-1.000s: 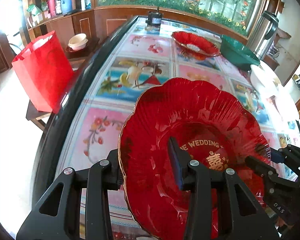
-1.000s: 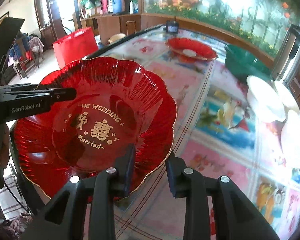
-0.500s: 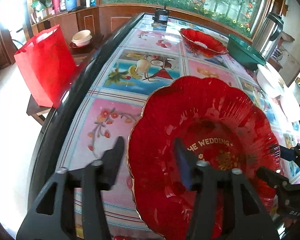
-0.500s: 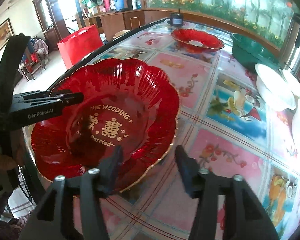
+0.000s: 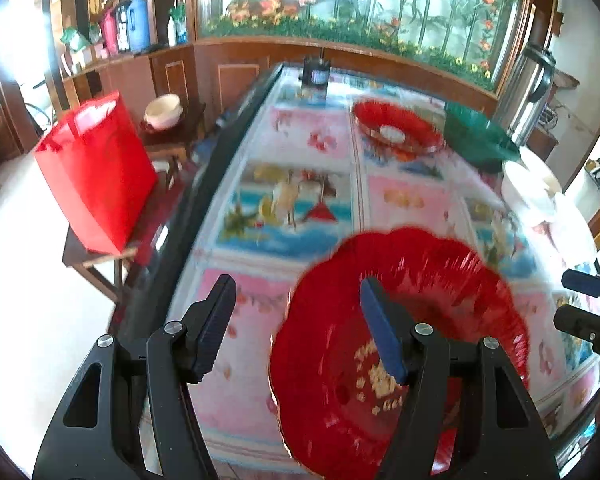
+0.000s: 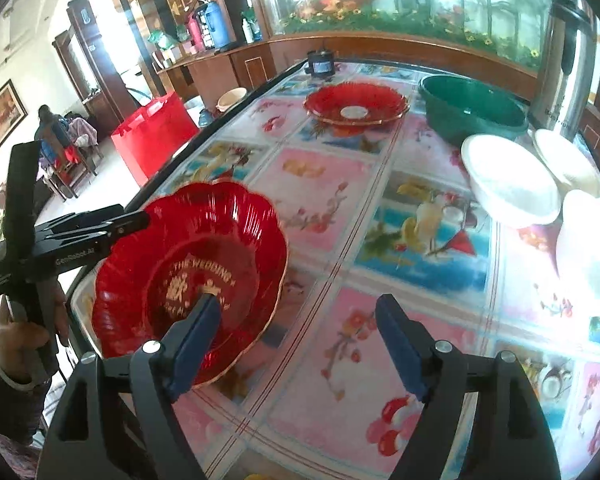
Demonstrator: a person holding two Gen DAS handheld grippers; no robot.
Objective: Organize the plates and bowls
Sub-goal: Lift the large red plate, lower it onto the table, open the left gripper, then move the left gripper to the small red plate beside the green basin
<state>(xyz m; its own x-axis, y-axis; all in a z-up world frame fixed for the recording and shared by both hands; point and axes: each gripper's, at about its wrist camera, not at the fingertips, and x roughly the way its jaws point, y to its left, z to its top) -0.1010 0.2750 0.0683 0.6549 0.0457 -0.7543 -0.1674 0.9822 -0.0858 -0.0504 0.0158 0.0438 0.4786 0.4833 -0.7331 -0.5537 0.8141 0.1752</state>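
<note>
A red scalloped plate with gold lettering lies on the picture-patterned table near its front corner. My left gripper hangs just above the plate's left rim. Its jaws are opening, the rim sits loose between them, and neither pad presses on it. The same gripper shows side-on in the right wrist view, held by a hand. My right gripper is also opening, with the plate's right rim free between its jaws. In the left wrist view the right gripper shows at the right edge.
A second red plate and a green basin stand at the far end. White bowls line the right side beside a metal flask. A red bag stands on a stool left of the table's dark edge.
Both grippers were shut on the red plate's rims and have opened and let go. Both have drawn back and up a little, and the plate stays on the table.
</note>
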